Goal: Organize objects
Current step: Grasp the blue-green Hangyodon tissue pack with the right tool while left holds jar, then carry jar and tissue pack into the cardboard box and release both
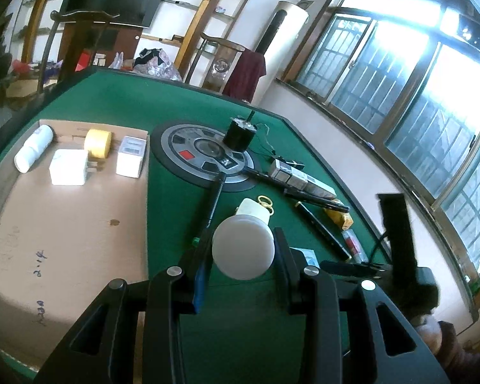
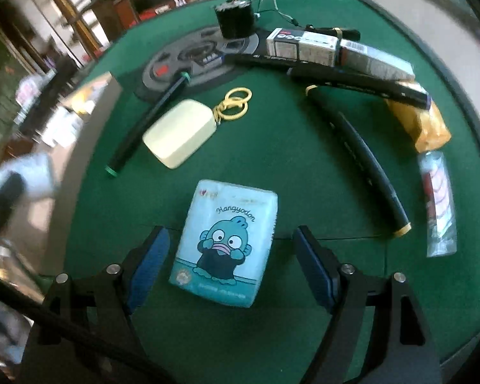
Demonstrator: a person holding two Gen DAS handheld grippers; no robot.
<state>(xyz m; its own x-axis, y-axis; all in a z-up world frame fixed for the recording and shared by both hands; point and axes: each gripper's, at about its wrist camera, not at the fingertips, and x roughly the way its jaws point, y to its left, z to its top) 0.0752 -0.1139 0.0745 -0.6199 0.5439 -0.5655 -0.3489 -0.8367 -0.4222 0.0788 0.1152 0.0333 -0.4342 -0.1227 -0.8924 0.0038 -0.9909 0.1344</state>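
Observation:
In the left wrist view my left gripper point(image 1: 242, 252) is shut on a white round jar point(image 1: 243, 249), held above the green table point(image 1: 175, 108). Just beyond it lies a cream case with yellow rings point(image 1: 254, 209). Further left, a cardboard sheet point(image 1: 67, 224) carries a white bottle point(image 1: 33, 153), a white charger point(image 1: 68, 168), a yellow tape roll point(image 1: 98, 142) and a small white box point(image 1: 131, 156). In the right wrist view my right gripper point(image 2: 231, 256) is open and points down over a light-blue tissue pack point(image 2: 227, 243). The pack lies between the blue pads point(image 2: 150, 265), which stand apart from it.
Beyond the tissue pack lie the cream case point(image 2: 182, 131), a green-tipped black marker point(image 2: 147, 121) and a yellow-tipped black pen point(image 2: 361, 160). Boxes point(image 2: 304, 46), a yellow packet point(image 2: 419, 121) and a clear packet point(image 2: 438, 204) line the right edge. A black cylinder point(image 2: 235, 19) stands on a round mat point(image 2: 175, 60).

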